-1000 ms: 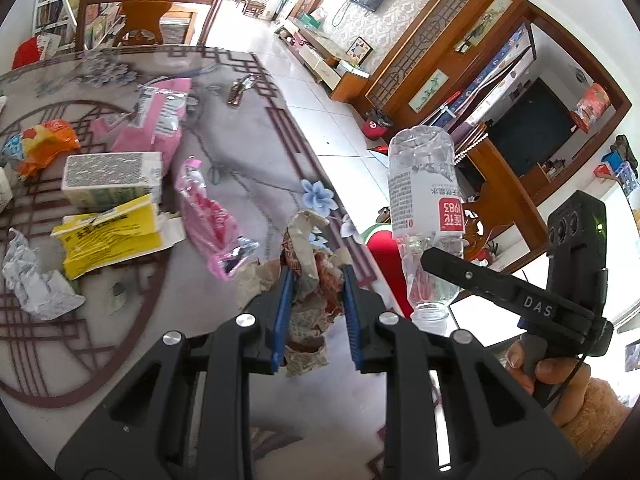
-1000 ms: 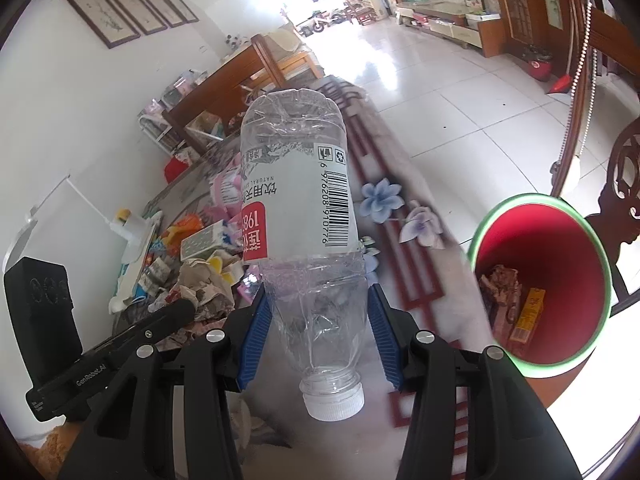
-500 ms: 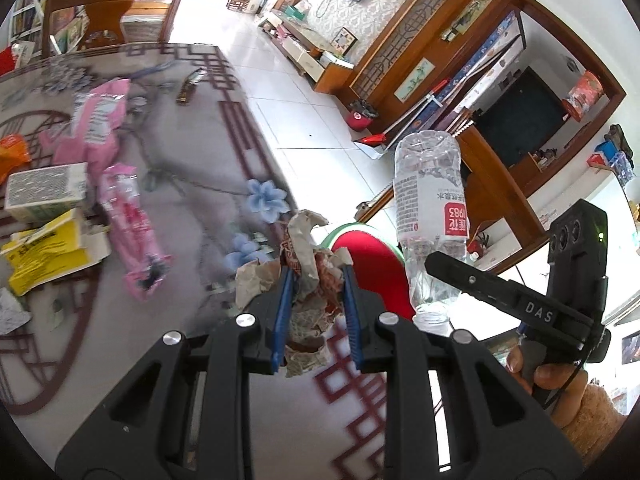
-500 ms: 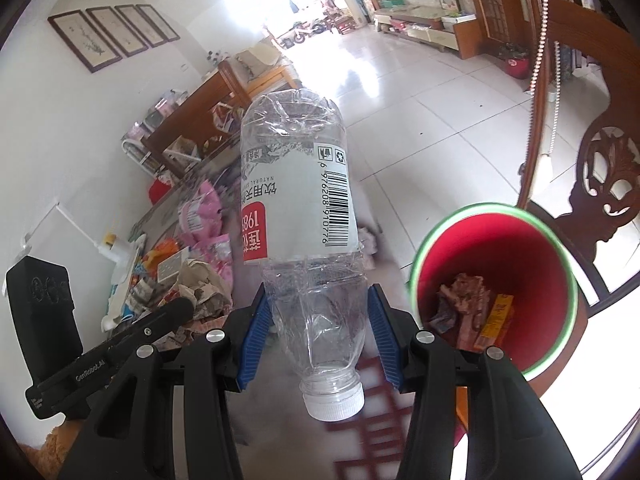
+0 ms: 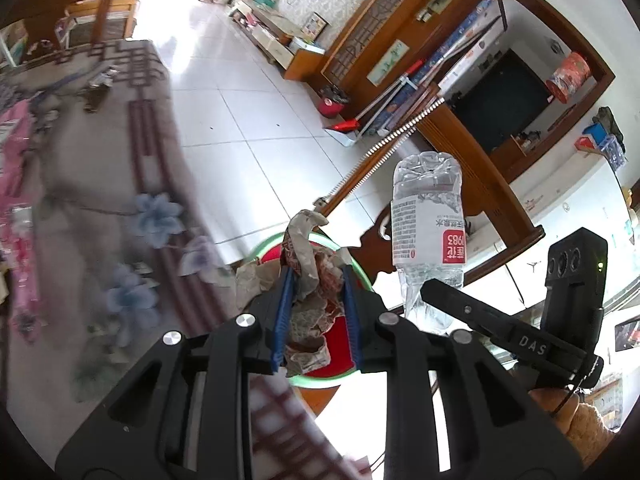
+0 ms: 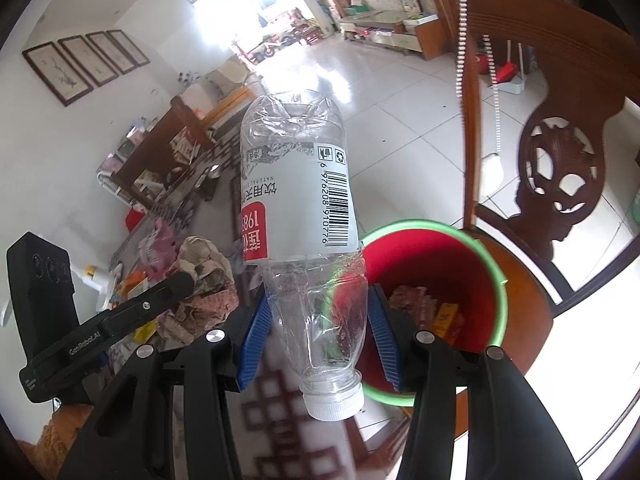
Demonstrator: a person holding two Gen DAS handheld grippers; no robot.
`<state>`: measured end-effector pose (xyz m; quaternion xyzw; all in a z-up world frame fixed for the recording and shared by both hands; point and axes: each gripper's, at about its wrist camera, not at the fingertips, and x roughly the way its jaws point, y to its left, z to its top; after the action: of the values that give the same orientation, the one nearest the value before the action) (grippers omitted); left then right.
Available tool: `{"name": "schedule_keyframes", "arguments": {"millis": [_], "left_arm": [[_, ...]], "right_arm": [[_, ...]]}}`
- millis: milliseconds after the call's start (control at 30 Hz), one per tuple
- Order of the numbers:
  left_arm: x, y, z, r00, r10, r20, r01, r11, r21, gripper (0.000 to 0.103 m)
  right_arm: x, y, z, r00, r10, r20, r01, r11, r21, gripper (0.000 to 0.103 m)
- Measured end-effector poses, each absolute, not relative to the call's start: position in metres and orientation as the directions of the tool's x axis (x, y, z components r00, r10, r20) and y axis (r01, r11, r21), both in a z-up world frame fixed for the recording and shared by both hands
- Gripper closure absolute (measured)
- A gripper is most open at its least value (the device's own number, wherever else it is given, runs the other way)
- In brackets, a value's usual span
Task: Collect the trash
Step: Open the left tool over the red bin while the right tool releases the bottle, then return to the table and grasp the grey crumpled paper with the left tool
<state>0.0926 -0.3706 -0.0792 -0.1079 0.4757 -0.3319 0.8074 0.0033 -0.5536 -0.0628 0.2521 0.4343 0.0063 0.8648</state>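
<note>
The left hand-held gripper (image 5: 316, 312), marked "GenRobot.AI" in the right view, pinches a crumpled brown-and-white paper wrapper (image 5: 308, 280) above the red bucket with a green rim (image 6: 496, 276). The right hand-held gripper (image 6: 320, 320), marked "DAS" in the left view, clamps a clear plastic bottle (image 6: 296, 208) cap-down; its label shows "1983" and a barcode. Only the right view shows scraps inside the bucket, beyond the patterned table (image 5: 104, 216).

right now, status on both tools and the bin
Left tool shut on crumpled wrapper. Right tool shut on plastic bottle, cap down. Red bin just ahead, nothing blocking it.

Crumpled brown wrapper (image 5: 310, 276) and inverted clear bottle (image 6: 300, 240) held beside red bin (image 6: 486, 272).
</note>
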Motion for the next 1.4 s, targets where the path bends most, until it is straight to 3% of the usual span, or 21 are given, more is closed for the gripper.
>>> {"name": "schedule_keyframes", "arguments": {"millis": [467, 533, 600, 667, 700, 1133, 1400], "left_arm": [[0.099, -0.438, -0.097, 0.252, -0.629, -0.736, 0.449, 0.749, -0.487, 0.078], [0.101, -0.439, -0.099, 0.257, -0.623, -0.739, 0.433, 0.758, -0.488, 0.067], [0.103, -0.437, -0.1, 0.271, -0.619, -0.737, 0.408, 0.767, -0.495, 0.037], [0.104, -0.434, -0.099, 0.288, -0.619, -0.731, 0.391, 0.773, -0.5, 0.036], [0.104, -0.432, -0.098, 0.291, -0.614, -0.734, 0.389, 0.777, -0.496, 0.035], [0.1, -0.391, -0.095, 0.335, -0.584, -0.74, 0.357, 0.805, -0.474, 0.033], [0.1, -0.3, -0.1, 0.405, -0.521, -0.751, 0.23, 0.854, -0.467, 0.033]], "right_arm": [[-0.011, -0.61, -0.077, 0.614, 0.235, -0.754, 0.265, 0.838, 0.477, 0.056], [-0.008, -0.615, -0.079, 0.61, 0.244, -0.754, 0.265, 0.834, 0.484, 0.055], [-0.006, -0.616, -0.082, 0.598, 0.251, -0.762, 0.27, 0.832, 0.485, 0.052], [-0.006, -0.619, -0.084, 0.6, 0.244, -0.762, 0.285, 0.824, 0.489, 0.034], [-0.007, -0.62, -0.084, 0.607, 0.243, -0.756, 0.292, 0.817, 0.497, 0.033], [0.002, -0.597, -0.082, 0.605, 0.26, -0.753, 0.279, 0.816, 0.506, 0.032], [0.019, -0.537, -0.08, 0.58, 0.297, -0.759, 0.21, 0.845, 0.491, 0.032]]}}
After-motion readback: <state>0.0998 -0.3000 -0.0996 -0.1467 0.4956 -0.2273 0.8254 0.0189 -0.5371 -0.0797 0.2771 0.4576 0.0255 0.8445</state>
